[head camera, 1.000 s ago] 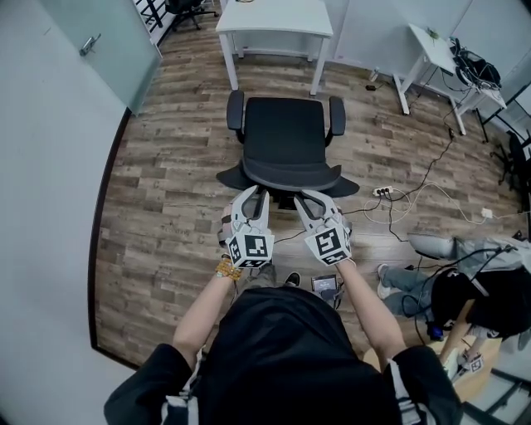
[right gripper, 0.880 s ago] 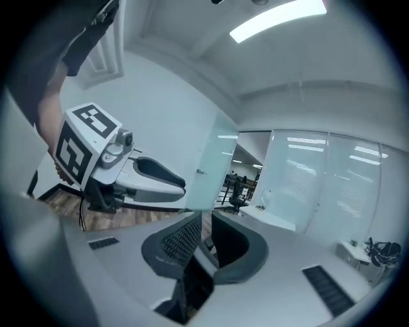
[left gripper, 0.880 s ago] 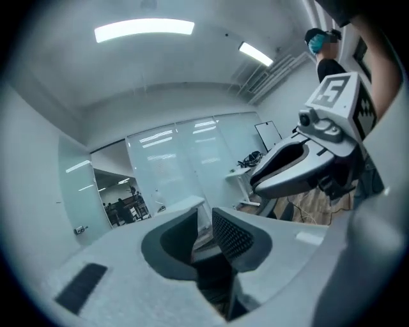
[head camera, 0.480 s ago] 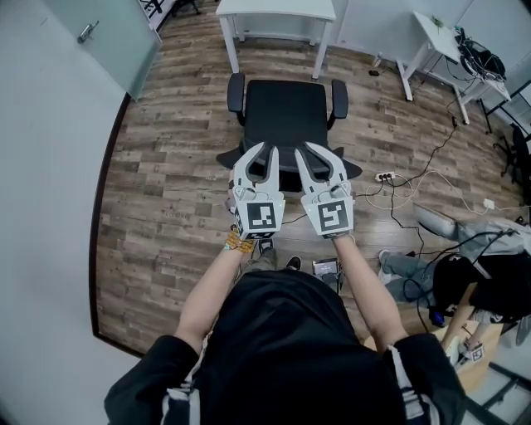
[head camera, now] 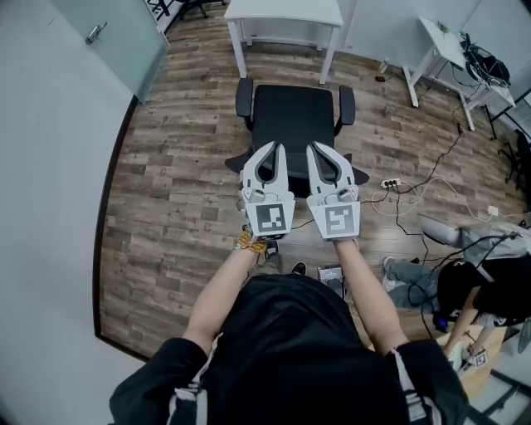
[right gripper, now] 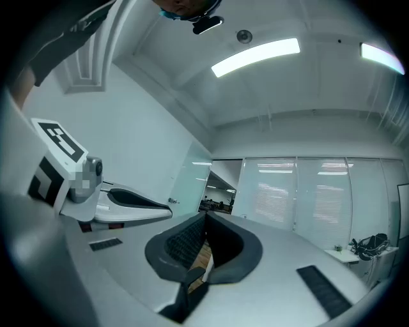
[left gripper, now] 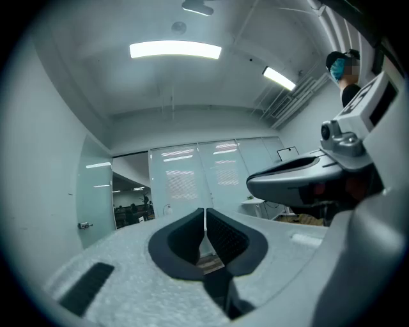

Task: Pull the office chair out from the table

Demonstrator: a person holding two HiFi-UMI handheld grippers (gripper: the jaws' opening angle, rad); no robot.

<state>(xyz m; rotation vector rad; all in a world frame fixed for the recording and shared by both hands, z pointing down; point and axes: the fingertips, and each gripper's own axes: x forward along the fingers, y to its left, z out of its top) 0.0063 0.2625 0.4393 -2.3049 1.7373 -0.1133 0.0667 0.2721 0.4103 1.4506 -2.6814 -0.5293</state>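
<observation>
Nothing grips the black padded office chair [head camera: 292, 116], so it could roll or swivel astray on the wood floor. Above the chair's near side, the white left tool [head camera: 272, 149] and white right tool [head camera: 319, 151] have just been closing and their jaws now meet on nothing. The white table [head camera: 286, 10] stands well beyond the chair.

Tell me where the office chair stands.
In the head view the office chair stands at upper centre, between the white table above and the left gripper and right gripper below.
</observation>
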